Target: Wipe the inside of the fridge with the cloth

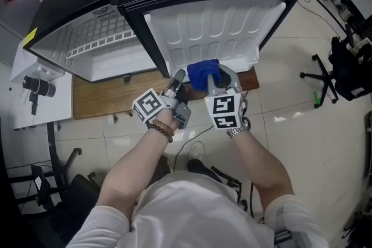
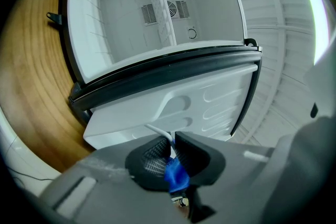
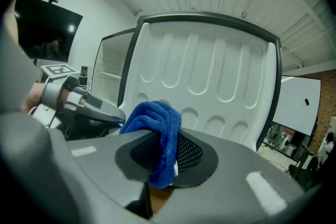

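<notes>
A small black fridge [image 1: 99, 43] stands with its white inside showing and its white-lined door [image 1: 215, 26] swung open toward me. The blue cloth [image 1: 203, 72] hangs bunched in front of the door's lower edge. My right gripper [image 1: 214, 79] is shut on it, and the cloth [image 3: 155, 123] spills over its pads. My left gripper [image 1: 179, 79] comes in from the left, its tip at the cloth's edge. In the left gripper view its jaws [image 2: 172, 144] are nearly together, pinching a bit of the blue cloth [image 2: 176, 176] and a thin white strip.
The fridge sits on a low wooden board [image 1: 104, 96] on a tiled floor. A white table with a black camera [image 1: 35, 90] is at the left. A black chair base [image 1: 325, 78] stands at the right; a cable runs on the floor near my feet.
</notes>
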Demonstrator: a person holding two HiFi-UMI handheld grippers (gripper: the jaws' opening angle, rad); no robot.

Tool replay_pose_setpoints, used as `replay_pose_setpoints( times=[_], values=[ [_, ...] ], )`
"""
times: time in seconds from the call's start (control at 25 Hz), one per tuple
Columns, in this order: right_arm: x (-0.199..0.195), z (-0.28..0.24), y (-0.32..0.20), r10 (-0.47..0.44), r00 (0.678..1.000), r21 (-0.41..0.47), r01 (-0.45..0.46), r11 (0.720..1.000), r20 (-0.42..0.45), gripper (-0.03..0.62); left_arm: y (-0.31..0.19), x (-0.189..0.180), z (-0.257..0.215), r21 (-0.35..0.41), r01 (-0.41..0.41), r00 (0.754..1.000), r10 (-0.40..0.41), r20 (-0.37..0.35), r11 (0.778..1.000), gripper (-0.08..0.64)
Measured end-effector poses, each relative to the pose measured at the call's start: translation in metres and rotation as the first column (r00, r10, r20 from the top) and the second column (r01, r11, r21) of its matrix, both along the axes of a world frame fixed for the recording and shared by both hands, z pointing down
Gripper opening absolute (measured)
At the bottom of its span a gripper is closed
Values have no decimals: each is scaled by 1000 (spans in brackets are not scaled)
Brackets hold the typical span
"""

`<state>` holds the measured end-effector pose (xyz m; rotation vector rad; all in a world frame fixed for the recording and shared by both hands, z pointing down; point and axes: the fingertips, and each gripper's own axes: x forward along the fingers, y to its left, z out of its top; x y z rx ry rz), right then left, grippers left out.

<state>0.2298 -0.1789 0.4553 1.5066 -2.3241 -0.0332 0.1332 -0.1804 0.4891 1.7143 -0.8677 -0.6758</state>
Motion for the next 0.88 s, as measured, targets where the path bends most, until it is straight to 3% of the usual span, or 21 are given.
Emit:
replay_pose_setpoints(
  times=[0.88],
  values=[
    [140,3,-27,257,966,9,-257,966,-34,49,0,3,-5,9,-2,999,2,-33,1000,28]
  ],
)
